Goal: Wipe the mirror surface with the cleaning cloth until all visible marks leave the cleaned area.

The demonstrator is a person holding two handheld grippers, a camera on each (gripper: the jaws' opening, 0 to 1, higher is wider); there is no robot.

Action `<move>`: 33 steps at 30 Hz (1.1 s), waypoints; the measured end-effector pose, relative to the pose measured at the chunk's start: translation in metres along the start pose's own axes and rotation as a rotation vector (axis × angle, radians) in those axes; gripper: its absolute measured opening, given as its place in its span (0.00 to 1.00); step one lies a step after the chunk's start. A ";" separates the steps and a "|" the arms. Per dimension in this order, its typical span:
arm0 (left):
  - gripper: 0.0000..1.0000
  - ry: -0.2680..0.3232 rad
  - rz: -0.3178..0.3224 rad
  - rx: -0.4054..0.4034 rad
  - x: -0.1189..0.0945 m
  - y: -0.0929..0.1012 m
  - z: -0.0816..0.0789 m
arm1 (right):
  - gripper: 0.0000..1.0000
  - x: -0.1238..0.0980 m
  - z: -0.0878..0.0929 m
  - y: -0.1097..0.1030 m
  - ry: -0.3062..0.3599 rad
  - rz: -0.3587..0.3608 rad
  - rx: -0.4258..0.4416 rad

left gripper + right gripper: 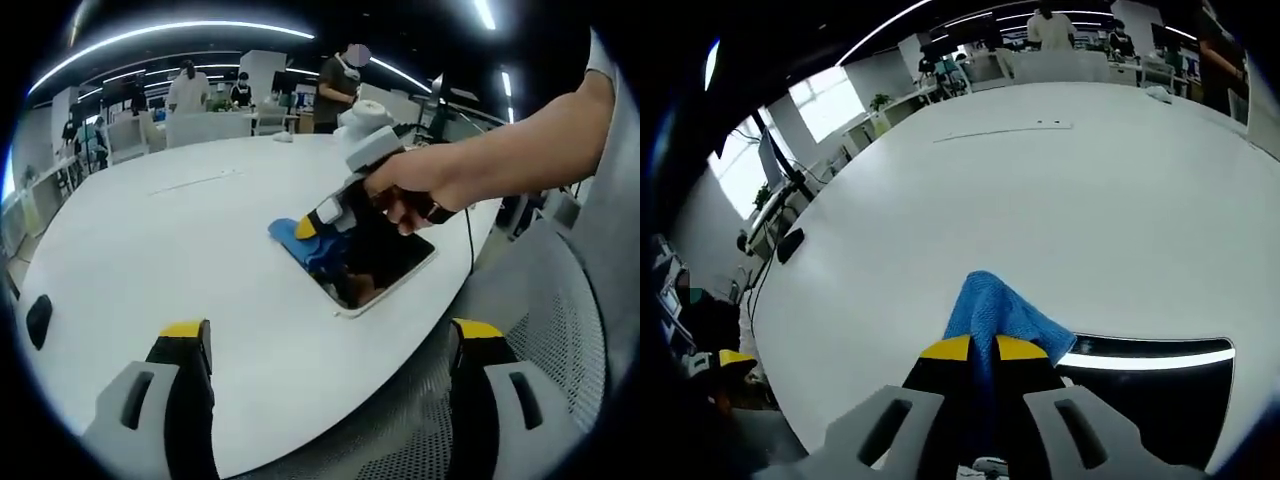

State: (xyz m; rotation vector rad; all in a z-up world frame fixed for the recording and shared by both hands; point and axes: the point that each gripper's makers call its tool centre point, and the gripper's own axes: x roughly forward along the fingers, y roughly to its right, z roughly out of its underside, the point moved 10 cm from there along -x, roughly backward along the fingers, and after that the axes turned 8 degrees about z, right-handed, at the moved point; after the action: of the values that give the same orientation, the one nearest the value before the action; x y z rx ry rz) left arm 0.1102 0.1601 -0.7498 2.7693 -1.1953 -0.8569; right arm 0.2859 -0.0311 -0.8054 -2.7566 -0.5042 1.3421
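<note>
A dark rectangular mirror (385,268) with a white frame lies flat on the white table (180,230) near its front edge. A blue cleaning cloth (290,232) rests on the mirror's far left corner. My right gripper (312,226), held by a hand, is shut on that cloth and presses it down. In the right gripper view the blue cloth (992,312) sticks out between the yellow-tipped jaws of my right gripper (983,348), with the mirror (1165,385) to the right. My left gripper (330,335) stands open above the table's front edge, holding nothing.
A grey mesh chair (545,330) stands right of the table. Several people (338,88) and desks fill the room's far side. A white object (362,118) stands at the table's far edge. A small black item (790,245) lies near the table's left rim.
</note>
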 end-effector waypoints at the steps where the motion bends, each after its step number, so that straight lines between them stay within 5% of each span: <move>1: 0.99 0.001 -0.001 -0.001 0.000 0.000 0.000 | 0.02 0.001 0.000 0.001 -0.004 -0.001 0.009; 7: 0.99 0.005 -0.010 0.004 0.000 0.001 -0.002 | 0.02 -0.017 0.009 -0.003 -0.012 -0.015 0.032; 33: 0.97 0.010 -0.026 0.010 -0.001 -0.001 -0.002 | 0.03 -0.029 0.034 -0.007 -0.058 -0.071 0.026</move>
State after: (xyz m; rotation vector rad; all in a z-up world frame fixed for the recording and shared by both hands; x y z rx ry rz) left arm 0.1112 0.1612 -0.7477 2.8000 -1.1684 -0.8402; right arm 0.2410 -0.0365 -0.8036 -2.6594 -0.5772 1.4062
